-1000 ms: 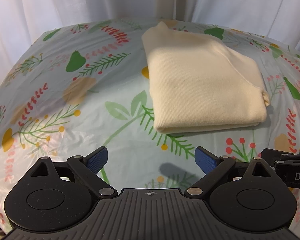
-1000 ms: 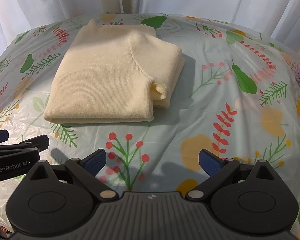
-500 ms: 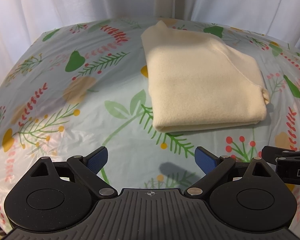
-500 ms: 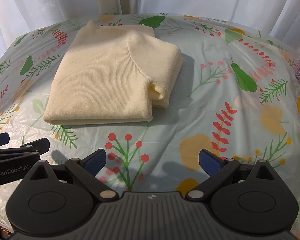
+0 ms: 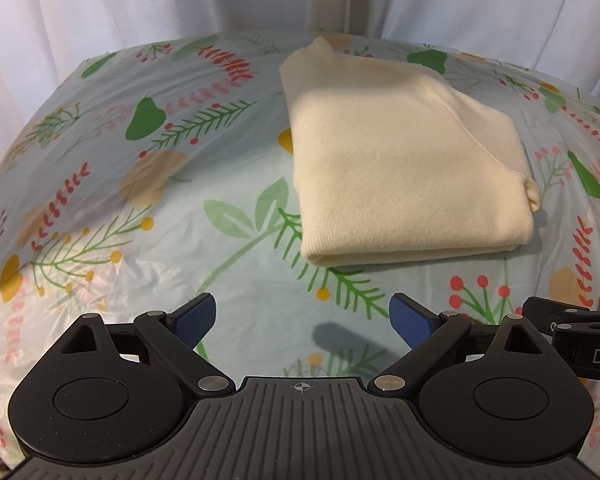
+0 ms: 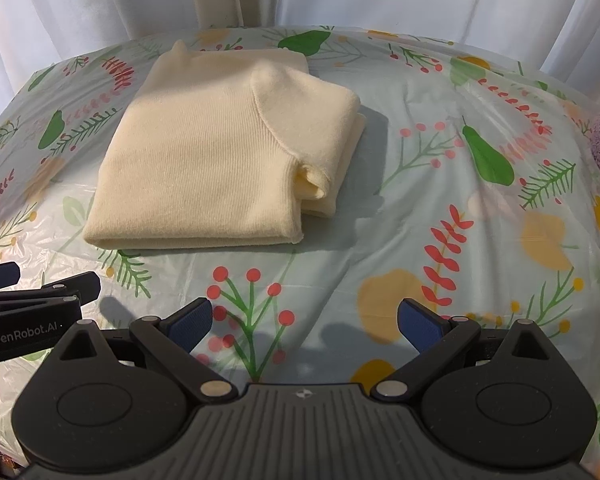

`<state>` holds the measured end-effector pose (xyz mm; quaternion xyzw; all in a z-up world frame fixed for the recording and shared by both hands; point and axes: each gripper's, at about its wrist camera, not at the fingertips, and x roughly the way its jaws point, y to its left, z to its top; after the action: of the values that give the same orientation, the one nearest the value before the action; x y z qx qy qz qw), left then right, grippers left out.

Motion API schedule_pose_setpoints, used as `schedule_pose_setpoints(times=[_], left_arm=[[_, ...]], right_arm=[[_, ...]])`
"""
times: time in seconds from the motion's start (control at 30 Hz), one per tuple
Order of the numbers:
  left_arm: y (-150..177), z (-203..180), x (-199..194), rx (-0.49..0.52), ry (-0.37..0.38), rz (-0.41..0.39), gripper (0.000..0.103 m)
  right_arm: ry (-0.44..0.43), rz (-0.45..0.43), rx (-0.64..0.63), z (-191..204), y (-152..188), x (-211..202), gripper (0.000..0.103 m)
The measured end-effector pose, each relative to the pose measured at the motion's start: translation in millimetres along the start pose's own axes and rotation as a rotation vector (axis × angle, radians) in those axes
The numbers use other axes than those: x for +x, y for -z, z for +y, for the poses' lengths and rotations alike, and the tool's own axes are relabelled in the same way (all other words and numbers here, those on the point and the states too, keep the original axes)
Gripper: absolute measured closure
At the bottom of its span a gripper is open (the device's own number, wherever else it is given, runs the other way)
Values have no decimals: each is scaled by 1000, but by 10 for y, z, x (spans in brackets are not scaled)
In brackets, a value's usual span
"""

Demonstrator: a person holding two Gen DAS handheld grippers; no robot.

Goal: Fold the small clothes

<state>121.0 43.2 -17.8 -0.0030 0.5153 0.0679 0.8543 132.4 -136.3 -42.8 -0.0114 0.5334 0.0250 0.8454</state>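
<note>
Both tongs, left tongs (image 5: 302, 318) and right tongs (image 6: 305, 322), hover wide and empty at the near counter (image 6: 420, 240) edge, apparently because the cream sweater (image 6: 220, 152) already lies folded mid-counter.

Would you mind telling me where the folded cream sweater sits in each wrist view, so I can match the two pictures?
Left wrist view: the folded cream sweater lies right of centre, in the upper half.
Right wrist view: the sweater lies left of centre, in the upper half.
Shared landmark: the red berry sprig printed on the tablecloth, just in front of the sweater's near right corner.
</note>
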Motion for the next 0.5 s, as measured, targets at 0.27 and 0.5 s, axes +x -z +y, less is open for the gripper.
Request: schedule_pose_setpoints(times=[0.27, 0.5], left_arm=[[0, -29, 21, 22, -29, -5, 6], [2, -43, 34, 35, -34, 3, 6]], right_arm=[[10, -7, -2, 2, -21, 11, 4], [16, -8, 0, -2, -46, 29, 4]])
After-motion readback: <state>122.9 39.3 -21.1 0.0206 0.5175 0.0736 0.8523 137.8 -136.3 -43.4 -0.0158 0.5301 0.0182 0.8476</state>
